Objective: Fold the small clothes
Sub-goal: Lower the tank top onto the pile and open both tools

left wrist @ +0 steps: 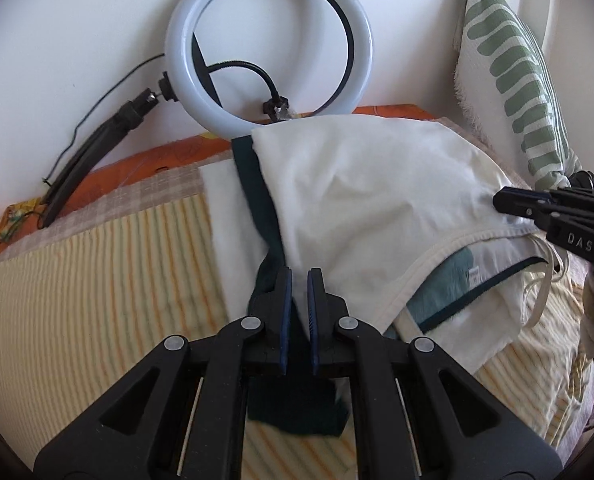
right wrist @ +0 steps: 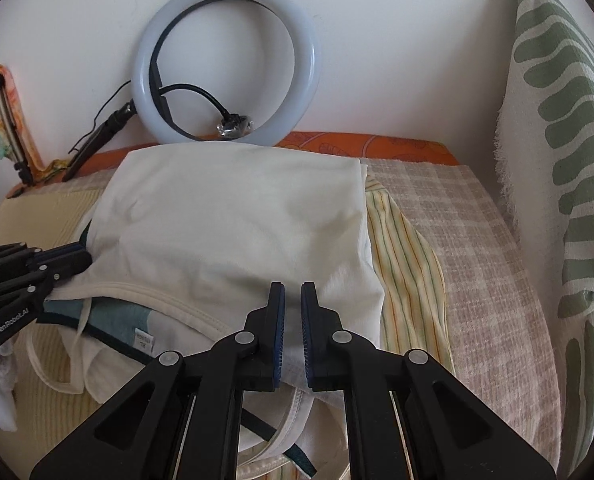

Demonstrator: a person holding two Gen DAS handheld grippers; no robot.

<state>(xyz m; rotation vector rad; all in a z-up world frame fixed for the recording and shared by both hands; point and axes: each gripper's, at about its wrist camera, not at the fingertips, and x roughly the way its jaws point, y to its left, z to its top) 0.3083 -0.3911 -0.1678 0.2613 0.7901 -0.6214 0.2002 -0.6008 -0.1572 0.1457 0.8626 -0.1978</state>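
A small cream garment (left wrist: 369, 196) with dark green trim (left wrist: 257, 184) lies on the bed, its far part folded over toward me; it also shows in the right wrist view (right wrist: 237, 220). My left gripper (left wrist: 299, 280) is shut on the garment's left edge, cream cloth and green trim pinched between the blue pads. My right gripper (right wrist: 292, 296) is shut on the garment's right edge, white cloth between its pads. The right gripper shows in the left wrist view (left wrist: 505, 200), the left gripper in the right wrist view (right wrist: 73, 258). A cream neckline band and strings hang near me.
A ring light (left wrist: 269, 44) leans on the white wall with its stand and cable at the left. A green-patterned pillow (right wrist: 569, 168) stands at the right. The bed has a striped yellow cover (left wrist: 97, 280), a checked beige blanket (right wrist: 477, 260) and an orange sheet edge.
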